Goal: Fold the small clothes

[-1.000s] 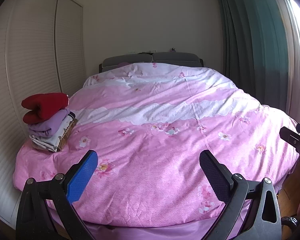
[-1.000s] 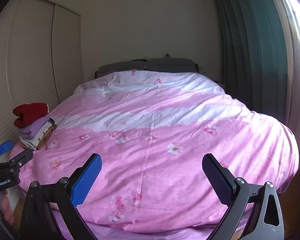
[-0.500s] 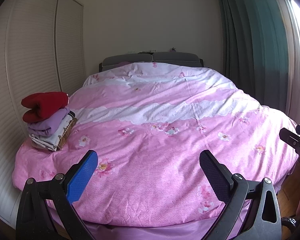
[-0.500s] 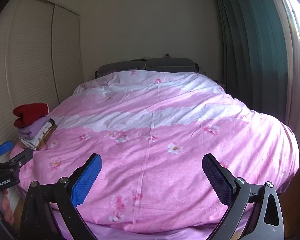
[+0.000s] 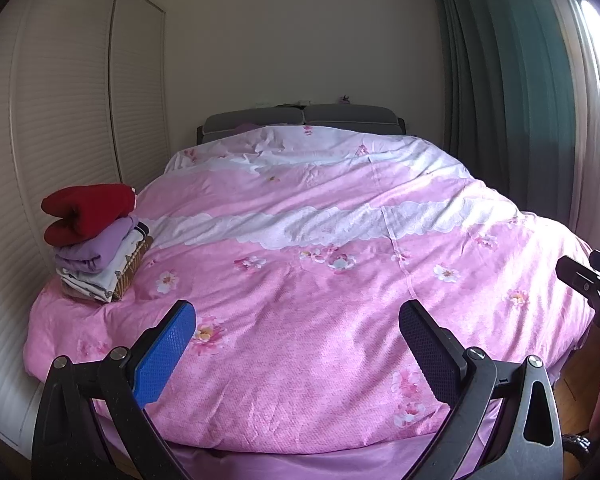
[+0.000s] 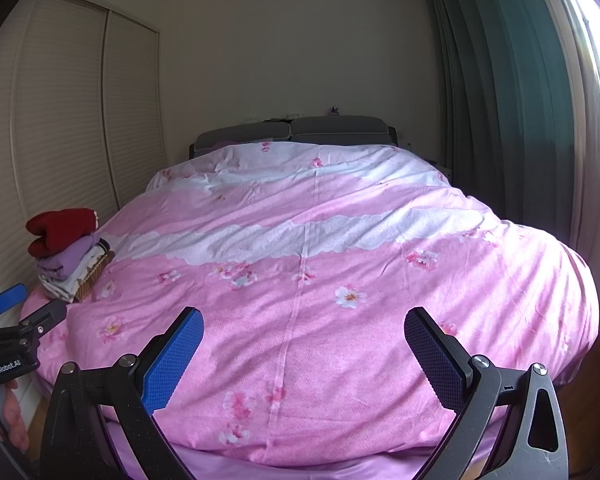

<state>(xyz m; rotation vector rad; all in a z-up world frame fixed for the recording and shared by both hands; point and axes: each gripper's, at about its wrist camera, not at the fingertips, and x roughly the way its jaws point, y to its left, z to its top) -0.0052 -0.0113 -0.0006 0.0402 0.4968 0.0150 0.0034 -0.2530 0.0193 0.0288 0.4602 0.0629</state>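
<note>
A pile of folded clothes [image 5: 92, 244] sits in a wicker basket [image 5: 130, 272] at the bed's near left corner, with a red garment [image 5: 86, 212] on top, a purple one under it and patterned white ones below. The same pile of clothes [image 6: 66, 252] shows at the left of the right wrist view. My left gripper [image 5: 298, 340] hangs open over the foot of the bed, nothing between its fingers. My right gripper [image 6: 304, 340] is open and empty too, further right along the foot. Each gripper shows at the edge of the other's view.
A pink flowered duvet [image 5: 320, 280] covers the whole bed. Slatted wardrobe doors [image 5: 60, 120] run close along the left side. Teal curtains [image 5: 500, 100] and a bright window stand on the right. A grey headboard [image 5: 300, 118] is at the far wall.
</note>
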